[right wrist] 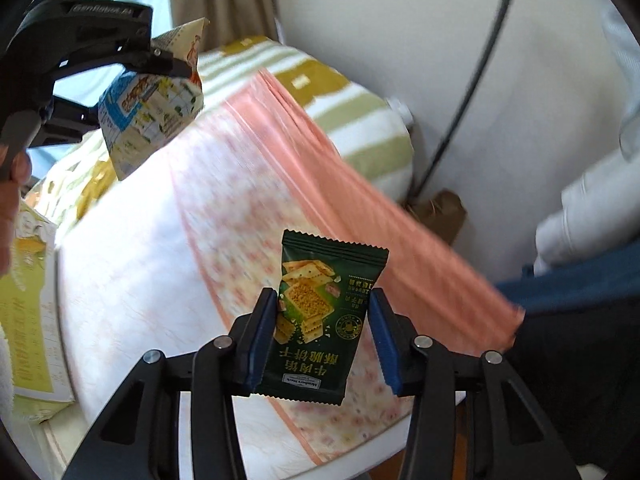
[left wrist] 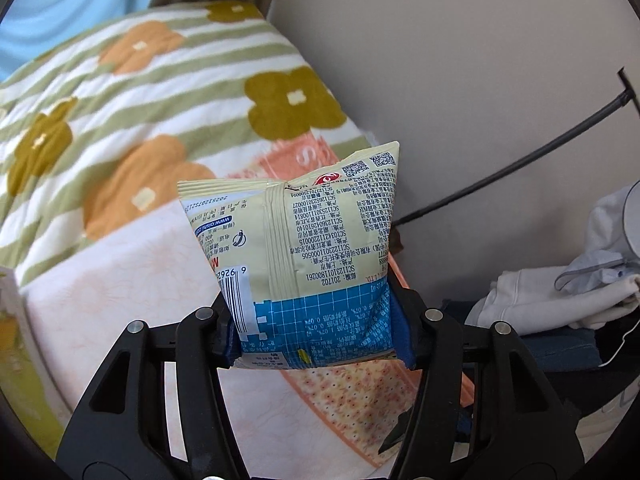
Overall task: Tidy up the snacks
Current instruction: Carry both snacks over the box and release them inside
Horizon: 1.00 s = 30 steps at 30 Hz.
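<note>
**Two snack packets held above the bed**

Bedroom setting: bed [left wrist: 120,300] with pale pink floral cover, green-striped flowered blanket [left wrist: 140,92] bunched toward the wall, dark cable [left wrist: 500,176] along the wall, white clothing [left wrist: 560,296] heaped to the right.

Item 1. Cream-and-blue snack bag [left wrist: 296,256], puffy, back seam and barcode facing the camera, print upside down. Left tool [left wrist: 320,344] is clamped on its lower blue end; the bag is held off the bed.

Item 2. Dark green cracker packet [right wrist: 320,316], flat, serrated top edge, cracker picture on front, print inverted. Right tool [right wrist: 320,344] holds it between the blue pads [right wrist: 258,344], low in the air over the bed's near edge.

Handling note: both packets appear to be mid-carry. The puffy bag likely slips or crushes easily, so firm but gentle pressure seems wise. A yellow-green box [right wrist: 28,320] sits at the left; whether it is the destination cannot be told.
</note>
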Available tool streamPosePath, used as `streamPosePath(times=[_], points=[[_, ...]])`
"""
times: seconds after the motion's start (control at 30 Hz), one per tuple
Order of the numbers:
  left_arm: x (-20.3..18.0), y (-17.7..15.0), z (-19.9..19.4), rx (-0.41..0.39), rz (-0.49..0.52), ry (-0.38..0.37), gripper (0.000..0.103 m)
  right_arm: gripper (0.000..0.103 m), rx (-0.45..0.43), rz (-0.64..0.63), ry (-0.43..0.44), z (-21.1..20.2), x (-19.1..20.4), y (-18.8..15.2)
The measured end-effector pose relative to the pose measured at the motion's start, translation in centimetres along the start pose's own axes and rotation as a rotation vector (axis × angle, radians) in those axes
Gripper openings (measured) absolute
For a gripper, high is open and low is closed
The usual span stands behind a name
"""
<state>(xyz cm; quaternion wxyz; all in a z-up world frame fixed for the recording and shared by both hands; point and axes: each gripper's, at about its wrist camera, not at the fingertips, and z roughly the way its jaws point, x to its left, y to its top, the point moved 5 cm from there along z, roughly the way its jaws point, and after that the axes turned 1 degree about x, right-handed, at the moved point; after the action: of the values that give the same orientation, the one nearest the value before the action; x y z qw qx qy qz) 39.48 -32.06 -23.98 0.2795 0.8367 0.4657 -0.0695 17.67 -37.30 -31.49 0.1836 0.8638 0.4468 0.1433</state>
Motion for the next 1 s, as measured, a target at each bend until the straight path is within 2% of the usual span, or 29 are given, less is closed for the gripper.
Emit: streamPosePath(times=[0.2, 0.3, 0.4, 0.6, 0.83, 1.0], points=[[2.4, 0.7, -8.1, -0.143, -0.042, 0.036, 0.053, 0.042, -0.118, -0.143, 0.087, -3.8, 3.7, 4.0], [4.6, 0.3, -12.2, -0.210, -0.103, 0.048, 0.053, 0.042, -0.162, -0.233, 0.153, -5.7, 6.8, 5.2], [7.0, -0.6, -15.5, -0.257, -0.143, 0.086, 0.053, 0.043, -0.183, -0.311, 0.234, -7.3, 10.6, 5.7], [14.1, -4.0, -23.3, -0.374, -0.291, 0.162, 0.053, 0.043, -0.197, -0.451, 0.400, -9.8, 18.4, 5.9], [22.7, -9.5, -29.9, -0.431, -0.440, 0.268, 0.053, 0.043, -0.196, -0.599, 0.563, -12.3, 27.4, 4.8], [28.2, -13.3, -31.8, -0.387, -0.504, 0.315, 0.053, 0.043, -0.182, -0.663, 0.634, -13.7, 32.9, 3.4]])
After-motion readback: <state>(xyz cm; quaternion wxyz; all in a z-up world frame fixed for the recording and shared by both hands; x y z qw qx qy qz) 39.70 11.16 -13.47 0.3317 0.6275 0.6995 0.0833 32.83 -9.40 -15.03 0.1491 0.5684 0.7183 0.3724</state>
